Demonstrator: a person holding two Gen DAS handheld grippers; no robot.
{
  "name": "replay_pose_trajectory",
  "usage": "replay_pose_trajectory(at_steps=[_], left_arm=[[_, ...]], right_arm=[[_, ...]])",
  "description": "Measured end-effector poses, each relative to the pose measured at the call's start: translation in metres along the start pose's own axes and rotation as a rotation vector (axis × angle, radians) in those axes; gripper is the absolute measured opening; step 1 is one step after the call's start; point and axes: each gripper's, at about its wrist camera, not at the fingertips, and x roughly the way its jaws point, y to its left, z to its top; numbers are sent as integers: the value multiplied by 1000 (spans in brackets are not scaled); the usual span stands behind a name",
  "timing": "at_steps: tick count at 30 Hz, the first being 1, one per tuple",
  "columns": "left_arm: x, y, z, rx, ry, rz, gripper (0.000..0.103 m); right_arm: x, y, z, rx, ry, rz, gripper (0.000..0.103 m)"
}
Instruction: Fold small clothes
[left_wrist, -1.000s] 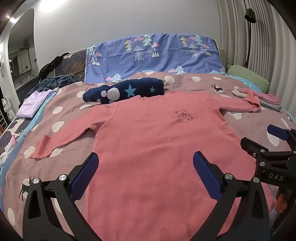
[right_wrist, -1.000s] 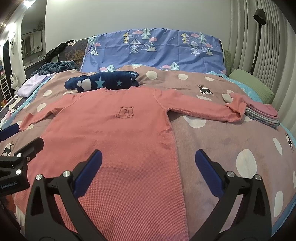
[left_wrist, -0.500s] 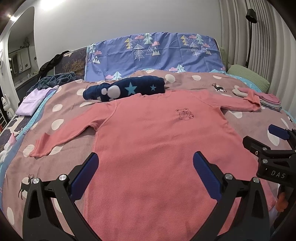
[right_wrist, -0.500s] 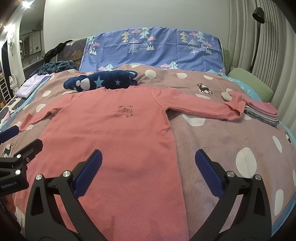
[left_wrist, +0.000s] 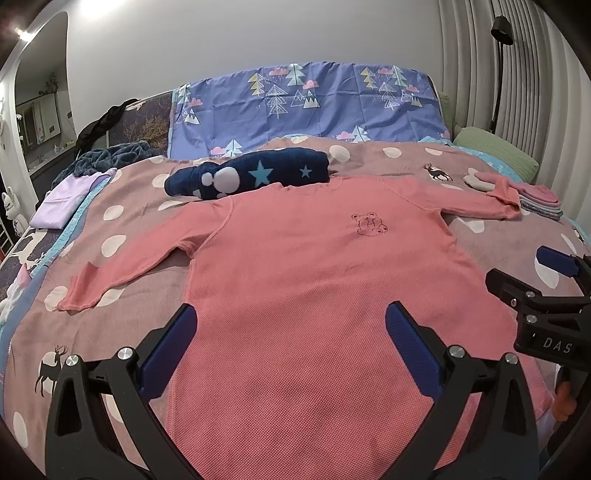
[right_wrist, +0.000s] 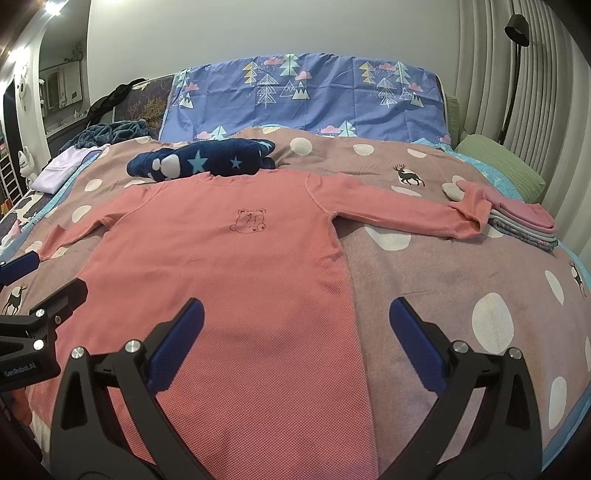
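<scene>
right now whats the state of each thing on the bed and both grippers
pink long-sleeved waffle shirt: spread flat, sleeves out, unfolded
navy star-print fleece garment: bunched up by the collar
stack of folded small clothes: folded, right cuff resting on it
left gripper: open, empty
right gripper: open, empty

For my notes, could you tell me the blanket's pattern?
Dusty pink blanket with white dots and deer; right wrist view.

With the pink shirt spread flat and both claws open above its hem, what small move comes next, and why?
Probably lower the right claw onto the near right hem edge of the pink waffle-knit long-sleeved shirt and close. The shirt lies flat on the dotted mauve bedspread with both sleeves out, nothing folded yet; the left claw is also open and empty.
</scene>
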Motion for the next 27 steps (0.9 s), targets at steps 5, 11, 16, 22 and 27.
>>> replay_pose_trajectory(at_steps=[5, 11, 16, 22, 27], left_arm=[[2, 0, -4, 5, 7, 7, 102], [6, 1, -7, 5, 11, 21, 102], [5, 3, -6, 0, 16, 15, 102], [6, 1, -7, 8, 21, 0, 102], [6, 0, -7, 7, 22, -4, 102]], right_arm=[[0, 0, -1, -1, 1, -1, 101], [0, 0, 0, 1, 2, 1, 101], [0, 0, 0, 1, 2, 0, 101], [1, 1, 0, 0, 4, 1, 101], [5, 4, -3, -5, 11, -2, 101]])
